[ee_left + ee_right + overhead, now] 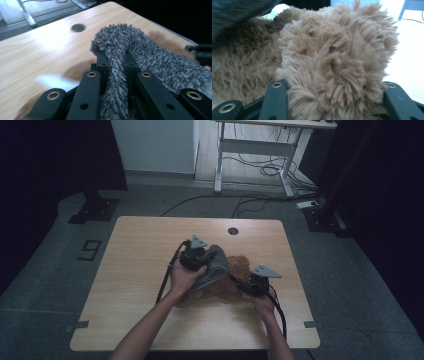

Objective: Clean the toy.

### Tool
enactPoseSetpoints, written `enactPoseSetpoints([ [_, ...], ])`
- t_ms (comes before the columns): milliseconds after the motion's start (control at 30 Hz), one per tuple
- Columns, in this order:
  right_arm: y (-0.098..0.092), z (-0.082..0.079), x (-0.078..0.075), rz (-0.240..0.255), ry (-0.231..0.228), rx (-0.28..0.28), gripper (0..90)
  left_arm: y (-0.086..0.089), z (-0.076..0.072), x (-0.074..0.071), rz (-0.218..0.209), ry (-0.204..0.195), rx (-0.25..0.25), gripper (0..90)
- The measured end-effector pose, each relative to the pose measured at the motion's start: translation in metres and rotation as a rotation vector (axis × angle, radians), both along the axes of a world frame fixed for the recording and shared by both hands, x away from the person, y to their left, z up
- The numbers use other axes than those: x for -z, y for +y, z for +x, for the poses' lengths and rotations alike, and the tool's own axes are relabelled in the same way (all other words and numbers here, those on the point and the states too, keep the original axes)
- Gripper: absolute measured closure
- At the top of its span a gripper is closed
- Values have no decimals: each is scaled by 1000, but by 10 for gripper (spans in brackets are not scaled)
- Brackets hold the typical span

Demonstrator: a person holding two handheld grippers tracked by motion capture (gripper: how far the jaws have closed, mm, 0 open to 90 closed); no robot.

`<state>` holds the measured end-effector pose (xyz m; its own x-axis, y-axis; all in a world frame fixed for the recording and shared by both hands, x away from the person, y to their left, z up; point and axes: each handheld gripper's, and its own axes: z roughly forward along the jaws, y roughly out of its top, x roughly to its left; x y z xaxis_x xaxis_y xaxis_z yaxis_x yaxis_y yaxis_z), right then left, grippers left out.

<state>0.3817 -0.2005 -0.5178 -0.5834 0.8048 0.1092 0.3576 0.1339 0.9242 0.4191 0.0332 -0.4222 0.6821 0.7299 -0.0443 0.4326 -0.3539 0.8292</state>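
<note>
A brown plush toy (236, 272) lies on the wooden table (140, 270), right of centre. A grey fluffy cloth (216, 266) is draped over its left part. My left gripper (202, 259) is shut on a fold of that grey cloth (150, 57), and the strip runs between its jaws (116, 57). My right gripper (250, 284) is at the toy's right side. Its jaws stand wide apart with a thick lump of brown fur (332, 57) pressed between them, and the fur hides the fingertips. The grey cloth (232, 12) shows dark at the upper left of the right gripper view.
A round cable hole (233, 231) sits near the table's far edge. A white desk frame (255, 155) with loose cables on the floor stands beyond the table. Dark stands flank the table at the left (95, 207) and right (325, 215).
</note>
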Motion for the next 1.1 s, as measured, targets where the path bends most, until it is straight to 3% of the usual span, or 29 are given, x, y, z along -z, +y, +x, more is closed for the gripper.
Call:
enactPoseSetpoints([
  [167,1,-10,3,-34,-53,-13,484,-50,11,1,-45,58,58,793],
  [233,3,-16,3,-65,-77,-17,483,-65,11,12,0,80,63,793],
  [267,3,-19,3,-84,-80,-19,482,-69,10,17,28,71,58,794],
  [333,0,-22,9,-94,-76,-22,480,-67,10,25,31,87,58,796],
  [467,-3,-28,15,-64,-82,-21,474,-53,7,30,32,105,41,798],
  [533,-3,-29,14,-70,-76,-22,471,-41,1,30,66,85,26,800],
  [733,-3,-32,14,-63,-79,-18,464,-2,-23,34,52,28,2,800],
  [833,-3,-35,15,-62,-81,-11,464,24,-29,33,80,7,-49,800],
  [900,-4,-36,15,-60,-80,-10,464,44,-27,35,65,34,-80,800],
  [1000,-4,-38,15,-55,-81,-4,461,70,-25,43,80,53,-135,801],
  [1067,-5,-38,16,-51,-79,-3,460,88,-23,52,69,88,-162,801],
  [1100,-5,-38,16,-47,-81,-1,460,96,-24,60,87,102,-177,801],
])
